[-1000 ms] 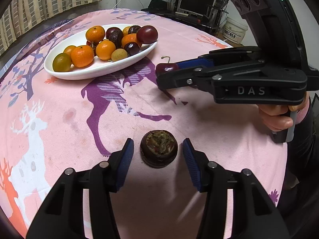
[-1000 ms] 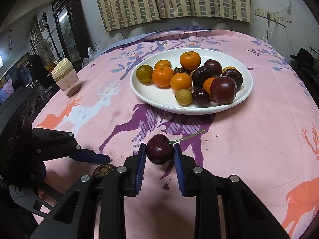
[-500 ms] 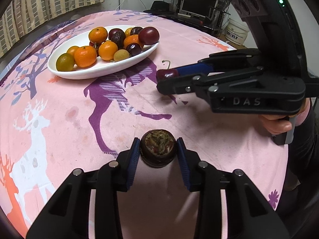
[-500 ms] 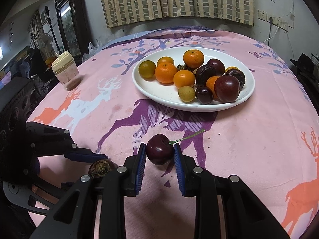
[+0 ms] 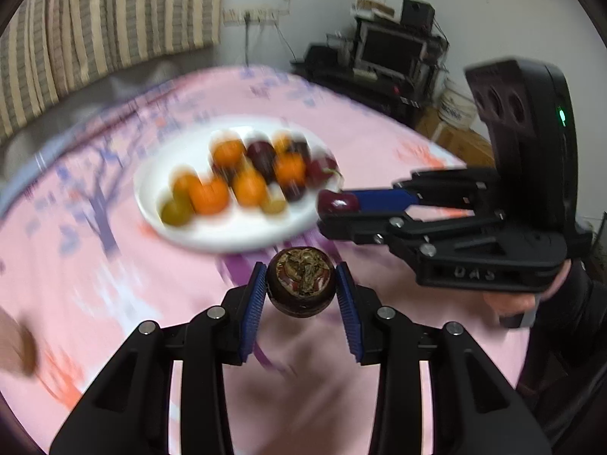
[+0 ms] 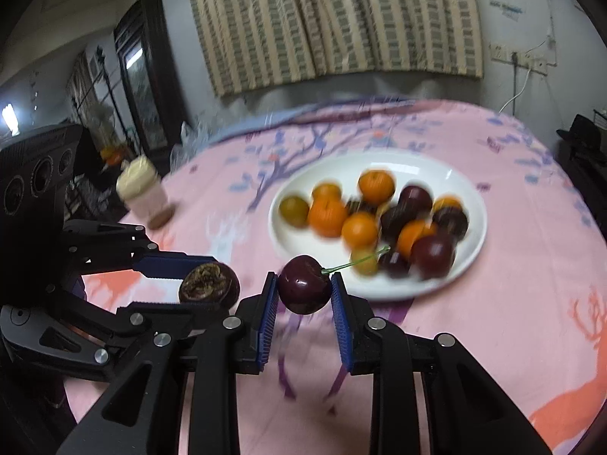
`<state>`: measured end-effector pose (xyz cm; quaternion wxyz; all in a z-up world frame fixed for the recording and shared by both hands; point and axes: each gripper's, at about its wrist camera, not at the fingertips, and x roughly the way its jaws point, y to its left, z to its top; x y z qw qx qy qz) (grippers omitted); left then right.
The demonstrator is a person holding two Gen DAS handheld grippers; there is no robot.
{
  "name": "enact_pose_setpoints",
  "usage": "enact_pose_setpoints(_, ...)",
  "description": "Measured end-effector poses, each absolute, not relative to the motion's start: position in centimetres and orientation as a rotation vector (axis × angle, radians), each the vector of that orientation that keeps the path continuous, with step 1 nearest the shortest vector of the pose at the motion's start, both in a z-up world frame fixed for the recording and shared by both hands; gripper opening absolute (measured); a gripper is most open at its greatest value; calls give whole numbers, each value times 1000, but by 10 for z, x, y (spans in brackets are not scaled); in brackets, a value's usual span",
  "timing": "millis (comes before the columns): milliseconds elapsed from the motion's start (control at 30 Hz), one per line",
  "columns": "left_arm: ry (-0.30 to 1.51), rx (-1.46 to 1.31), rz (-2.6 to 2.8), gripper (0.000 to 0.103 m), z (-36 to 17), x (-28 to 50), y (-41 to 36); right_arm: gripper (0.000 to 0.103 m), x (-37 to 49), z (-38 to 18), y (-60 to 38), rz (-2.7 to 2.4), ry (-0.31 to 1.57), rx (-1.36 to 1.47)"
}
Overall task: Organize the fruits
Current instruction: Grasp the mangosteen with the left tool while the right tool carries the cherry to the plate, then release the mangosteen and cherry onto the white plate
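My left gripper [image 5: 301,288] is shut on a dark brown round fruit [image 5: 301,282] with a dried crown, held above the pink tablecloth; the fruit also shows in the right wrist view [image 6: 208,284]. My right gripper [image 6: 303,288] is shut on a dark red cherry [image 6: 305,283] with a green stem, also lifted; the cherry shows in the left wrist view [image 5: 337,201]. A white oval plate [image 6: 447,280] beyond both grippers holds several oranges, dark plums and a green fruit. It shows blurred in the left wrist view [image 5: 151,189].
A jar with a cream lid [image 6: 142,195] stands at the table's far left. Striped curtains hang behind the round table [image 6: 531,303]. A shelf with electronics [image 5: 390,57] stands beyond the table's far edge.
Both grippers have lifted their fruits off the cloth and moved toward the plate. The left gripper, open a second ago, has shut on the brown fruit.
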<state>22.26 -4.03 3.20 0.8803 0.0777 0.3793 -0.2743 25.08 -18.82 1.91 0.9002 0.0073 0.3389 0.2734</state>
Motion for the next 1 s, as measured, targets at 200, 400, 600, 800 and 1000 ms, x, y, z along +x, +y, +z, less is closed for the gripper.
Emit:
enact_pose_setpoints(200, 686, 64, -439, 37, 79, 301, -30, 28, 314, 49, -208, 393, 586, 105)
enact_pose_setpoints(400, 748, 23, -313, 37, 70, 385, -23, 28, 374, 32, -209, 337, 656, 126)
enact_pose_setpoints(600, 834, 30, -272, 37, 38, 415, -22, 28, 392, 10, -204, 333, 719, 98)
enact_pose_setpoints(800, 871, 40, -248, 39, 19, 426, -28, 29, 394, 1, -198, 320, 731, 65)
enact_pose_setpoints(1000, 791, 92, -167, 87, 35, 401, -32, 54, 379, 10, -196, 307, 712, 42)
